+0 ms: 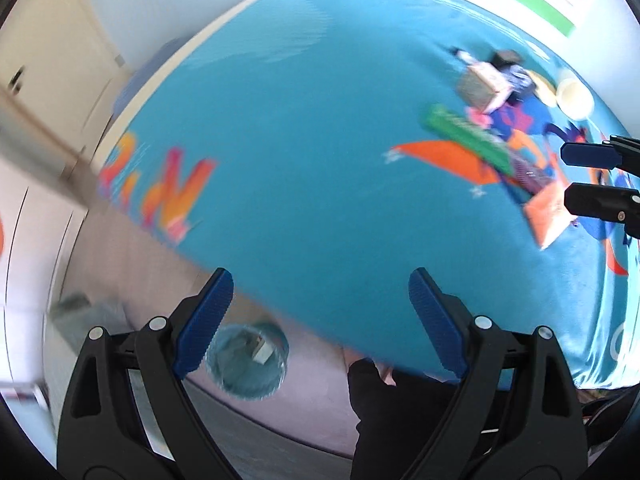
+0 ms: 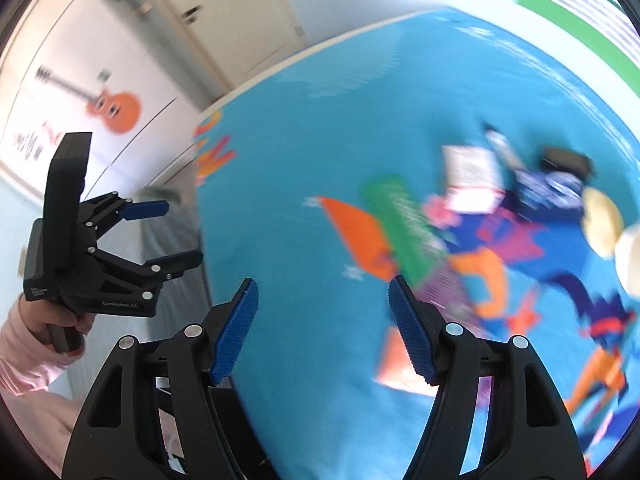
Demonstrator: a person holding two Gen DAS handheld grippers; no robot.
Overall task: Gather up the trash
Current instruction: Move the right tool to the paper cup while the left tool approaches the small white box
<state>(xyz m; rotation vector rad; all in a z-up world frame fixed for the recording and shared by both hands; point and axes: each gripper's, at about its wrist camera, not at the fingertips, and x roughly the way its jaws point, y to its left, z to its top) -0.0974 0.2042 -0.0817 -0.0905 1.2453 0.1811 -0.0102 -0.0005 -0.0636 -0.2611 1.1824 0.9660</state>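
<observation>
Motion blur smears the litter heap (image 1: 500, 128) near the bed's far right corner; individual pieces cannot be told apart. The waste bin (image 1: 248, 364) beside the bed's near edge is half hidden behind a gripper finger.

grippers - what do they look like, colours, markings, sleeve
Both grippers are black plastic with silver rivets at the linkage joints and two fingers tipped with ribbed blue pads. The left gripper, seen from the right wrist, has a boxy black body with small white lettering and a dark handle. The hand gripping it wears a pale pink sleeve. The right gripper looks alike.
</observation>
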